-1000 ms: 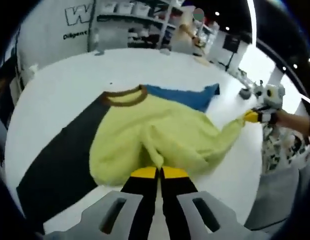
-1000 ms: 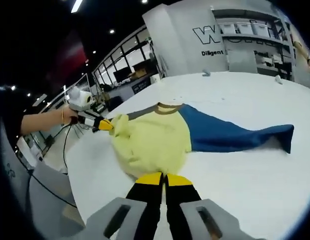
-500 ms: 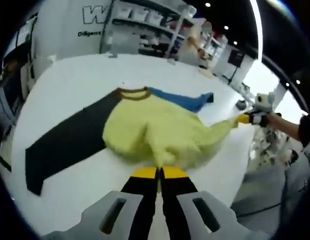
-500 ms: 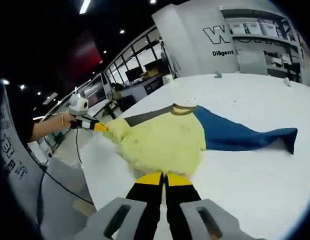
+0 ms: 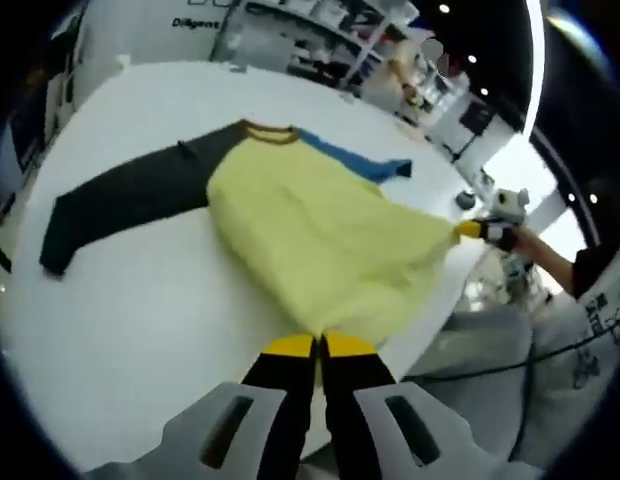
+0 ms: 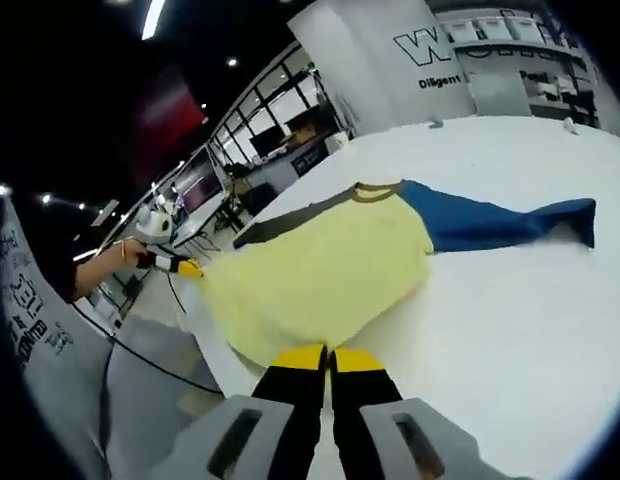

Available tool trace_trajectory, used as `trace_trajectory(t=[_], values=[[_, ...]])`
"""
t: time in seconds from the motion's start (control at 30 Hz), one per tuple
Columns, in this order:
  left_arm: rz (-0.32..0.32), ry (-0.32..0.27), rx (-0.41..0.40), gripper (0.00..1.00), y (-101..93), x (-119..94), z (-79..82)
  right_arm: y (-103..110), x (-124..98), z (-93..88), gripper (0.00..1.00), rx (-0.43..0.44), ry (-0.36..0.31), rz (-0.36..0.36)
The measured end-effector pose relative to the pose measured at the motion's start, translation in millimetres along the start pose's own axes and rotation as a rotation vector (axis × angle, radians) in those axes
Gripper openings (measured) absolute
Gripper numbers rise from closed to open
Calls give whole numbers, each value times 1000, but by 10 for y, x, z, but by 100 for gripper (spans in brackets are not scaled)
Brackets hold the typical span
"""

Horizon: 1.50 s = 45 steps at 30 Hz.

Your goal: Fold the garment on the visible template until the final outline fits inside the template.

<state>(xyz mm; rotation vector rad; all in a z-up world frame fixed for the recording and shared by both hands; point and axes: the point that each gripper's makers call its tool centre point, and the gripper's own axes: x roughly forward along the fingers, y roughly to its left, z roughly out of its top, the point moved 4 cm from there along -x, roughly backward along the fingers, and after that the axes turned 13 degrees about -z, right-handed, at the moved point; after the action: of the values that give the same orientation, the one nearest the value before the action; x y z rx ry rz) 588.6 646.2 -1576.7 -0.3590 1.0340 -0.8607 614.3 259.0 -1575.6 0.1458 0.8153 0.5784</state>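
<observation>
Compared with half a second earlier: yellow body panel no longer bunched in a rumpled mound; now drawn out flat and taut toward the near table edge. Judged: hem stretched between both grippers to smooth the cloth before folding; no fold made yet.

Left gripper point(image 5: 318, 345): jaws pressed together, pinching one hem corner of the soft yellow fleece-like long-sleeved garment point(image 5: 320, 235) directly at the tips. Right gripper point(image 6: 328, 357): jaws likewise closed on the other hem corner. Each gripper also seen from the opposite camera, far out at the side, holding its stretched corner: right gripper at point(image 5: 473, 230), left gripper at point(image 6: 185, 267).

Garment location: spread on the smooth white table top point(image 5: 140, 300), extending forward from both grippers, hem nearest, brown ribbed collar point(image 5: 268, 131) farthest. Dark grey sleeve point(image 5: 120, 200) lying straight out to the left of the left gripper; blue sleeve point(image 6: 500, 222) lying out to the right of the right gripper, its cuff end slightly curled.

Surface of yellow panel matte, lightly napped, few wrinkles left. Template outline: cannot be made out on the table.
</observation>
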Motion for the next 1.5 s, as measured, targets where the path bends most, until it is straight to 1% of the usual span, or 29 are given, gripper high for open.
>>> trace_trajectory(t=[0.03,0.07,0.1,0.13,0.2,0.23,0.27,0.33,0.43,0.53,0.67,0.73,0.8,0.93,1.03,1.1,1.17,1.2,1.3,1.33,1.4,1.5], values=[[5,14,-23,0,17,14,-58,-9,2,-46,0,6,14,-1],[15,36,-20,0,91,41,-127,-23,7,-127,0,21,41,-3],[25,55,-22,0,126,55,-179,-21,6,-176,0,27,54,-6],[46,87,-35,0,163,74,-265,-10,6,-250,0,32,73,-4],[57,106,-34,0,197,108,-329,-9,23,-329,0,38,90,-7],[65,121,-48,0,216,127,-382,-2,27,-389,0,47,106,-12],[65,125,-47,0,219,135,-394,-2,30,-406,0,48,109,-15],[79,149,-58,0,265,163,-466,75,16,-517,0,48,133,-33],[93,155,-84,0,281,174,-512,108,24,-630,0,41,166,-57],[113,182,-83,0,272,176,-573,120,41,-722,0,32,200,-76],[126,200,-80,0,279,183,-625,137,53,-784,0,31,219,-86],[131,207,-83,0,267,184,-645,188,39,-833,0,25,229,-102],[139,221,-75,0,249,186,-669,181,33,-859,0,22,237,-112],[155,254,-48,0,327,187,-728,166,63,-926,0,23,258,-115],[162,264,-48,0,354,186,-767,152,60,-960,0,16,263,-119],[166,265,-54,0,420,197,-795,151,59,-975,0,19,265,-122],[168,274,-49,0,445,206,-828,122,66,-998,0,12,271,-142],[159,267,-57,0,446,210,-831,105,69,-1005,0,7,267,-160],[156,258,-57,1,458,200,-837,77,92,-1048,0,7,271,-174],[155,246,-63,1,455,192,-838,70,105,-1062,0,1,274,-176],[158,232,-70,2,447,182,-844,75,107,-1093,0,-32,293,-186],[163,228,-58,2,400,175,-847,103,94,-1099,0,-41,298,-176]])
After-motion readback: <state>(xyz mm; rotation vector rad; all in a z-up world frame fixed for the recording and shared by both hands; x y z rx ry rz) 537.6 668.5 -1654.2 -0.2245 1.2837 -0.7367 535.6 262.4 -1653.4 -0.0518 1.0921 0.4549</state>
